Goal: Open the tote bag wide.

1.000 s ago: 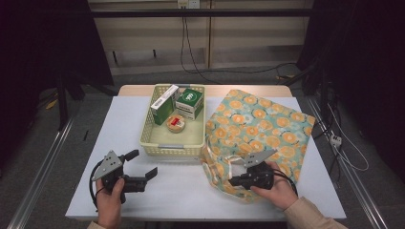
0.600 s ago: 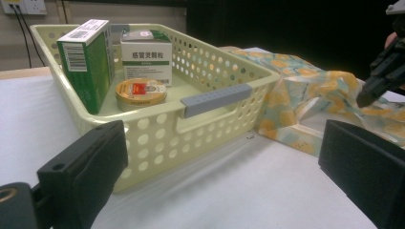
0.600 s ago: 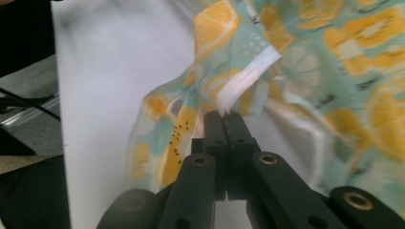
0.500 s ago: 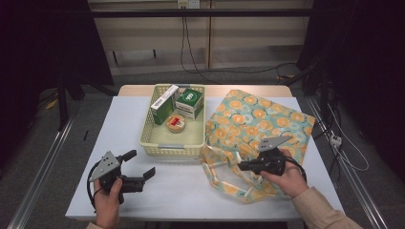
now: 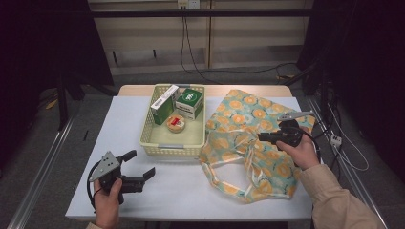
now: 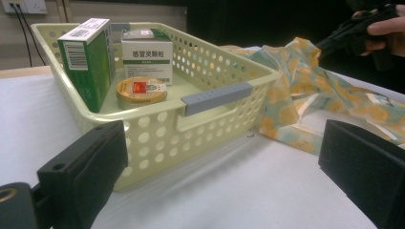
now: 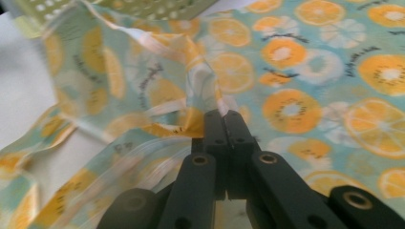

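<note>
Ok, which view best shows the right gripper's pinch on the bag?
The right gripper view: the right gripper is shut on the fruit-print bag. The high view shows it small; the left gripper view, far off.

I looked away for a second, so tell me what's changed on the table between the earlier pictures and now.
The right tongs, shut on the orange-print bag, moved from the bag's near edge up and away from the person, toward the right side, lifting the pinched fabric with them. The left tongs stayed open at the near left of the table. The basket and its boxes and tin did not move.
</note>
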`<state>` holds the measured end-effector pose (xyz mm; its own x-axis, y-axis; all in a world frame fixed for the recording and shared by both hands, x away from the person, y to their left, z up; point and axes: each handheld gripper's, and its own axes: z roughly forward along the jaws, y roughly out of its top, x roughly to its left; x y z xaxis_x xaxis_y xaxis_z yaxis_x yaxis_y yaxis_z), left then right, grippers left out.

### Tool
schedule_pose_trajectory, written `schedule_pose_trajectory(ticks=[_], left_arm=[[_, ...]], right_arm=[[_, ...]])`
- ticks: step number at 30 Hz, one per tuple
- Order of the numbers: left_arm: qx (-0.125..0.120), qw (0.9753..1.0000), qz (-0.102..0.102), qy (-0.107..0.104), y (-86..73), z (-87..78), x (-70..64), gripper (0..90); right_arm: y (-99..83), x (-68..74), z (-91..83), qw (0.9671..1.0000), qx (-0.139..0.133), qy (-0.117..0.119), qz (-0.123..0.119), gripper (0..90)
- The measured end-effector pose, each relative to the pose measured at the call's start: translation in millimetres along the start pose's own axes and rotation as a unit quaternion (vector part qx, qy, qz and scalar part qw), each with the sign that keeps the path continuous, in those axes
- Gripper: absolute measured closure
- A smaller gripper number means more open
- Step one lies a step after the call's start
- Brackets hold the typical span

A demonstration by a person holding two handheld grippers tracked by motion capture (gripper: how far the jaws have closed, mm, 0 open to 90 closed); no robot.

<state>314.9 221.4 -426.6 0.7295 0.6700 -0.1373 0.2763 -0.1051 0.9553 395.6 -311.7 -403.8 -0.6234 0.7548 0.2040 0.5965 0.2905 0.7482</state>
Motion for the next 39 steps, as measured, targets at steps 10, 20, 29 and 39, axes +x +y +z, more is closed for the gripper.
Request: schedule_pose_trajectory(ticks=[10,20,29,39], left_arm=[[0.001,1.0,0.003,-0.002,0.5,1.1,-0.5,2.6],[0.003,1.0,0.005,-0.003,0.7,1.7,-1.5,2.6],[0.005,1.0,0.008,-0.003,1.0,2.0,-2.9,2.5],[0.005,0.9999,0.007,-0.006,1.1,3.0,-4.3,2.5]], right_arm=[[-2.8,-20.3,29.1,0.9992,0.022,-0.027,0.022,87.5],[-9.2,25.6,14.8,0.9996,0.01,-0.009,-0.025,57.6],[-15.8,68.1,-1.5,0.9988,-0.003,-0.015,-0.047,33.2],[-45.2,111.5,26.1,0.9934,0.067,0.022,-0.09,36.5]])
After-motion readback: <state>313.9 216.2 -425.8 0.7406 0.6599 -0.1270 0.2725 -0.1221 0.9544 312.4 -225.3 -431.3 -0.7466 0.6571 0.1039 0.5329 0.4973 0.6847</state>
